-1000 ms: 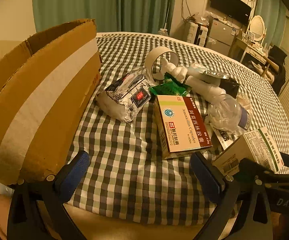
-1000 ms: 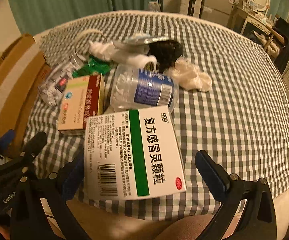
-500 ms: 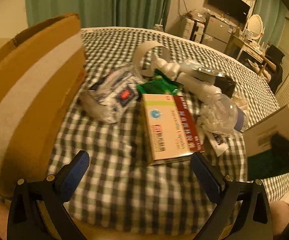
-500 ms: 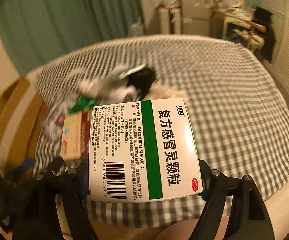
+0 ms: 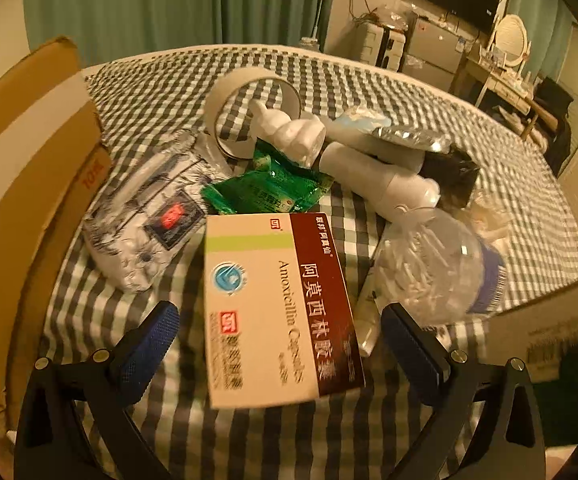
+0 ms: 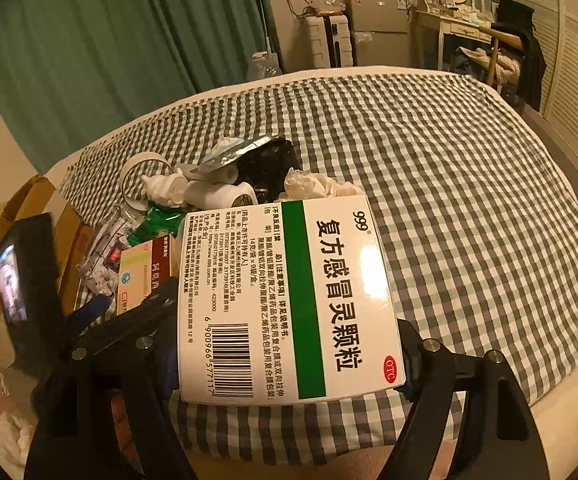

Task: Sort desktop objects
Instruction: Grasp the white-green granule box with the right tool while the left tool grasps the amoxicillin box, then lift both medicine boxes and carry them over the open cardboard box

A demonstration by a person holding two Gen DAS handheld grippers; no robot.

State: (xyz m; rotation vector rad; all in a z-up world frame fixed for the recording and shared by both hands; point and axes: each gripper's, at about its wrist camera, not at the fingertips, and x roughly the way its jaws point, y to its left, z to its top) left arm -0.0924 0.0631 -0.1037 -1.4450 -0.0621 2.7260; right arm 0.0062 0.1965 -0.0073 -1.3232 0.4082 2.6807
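Overhead-lit, checked bedspread [image 6: 449,168] before green curtains [image 6: 109,60]

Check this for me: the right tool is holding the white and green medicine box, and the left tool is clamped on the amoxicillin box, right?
Not quite. The right tool does hold the white and green medicine box, but the left wrist view shows the left tool open, its pads standing clear on either side of the amoxicillin box.
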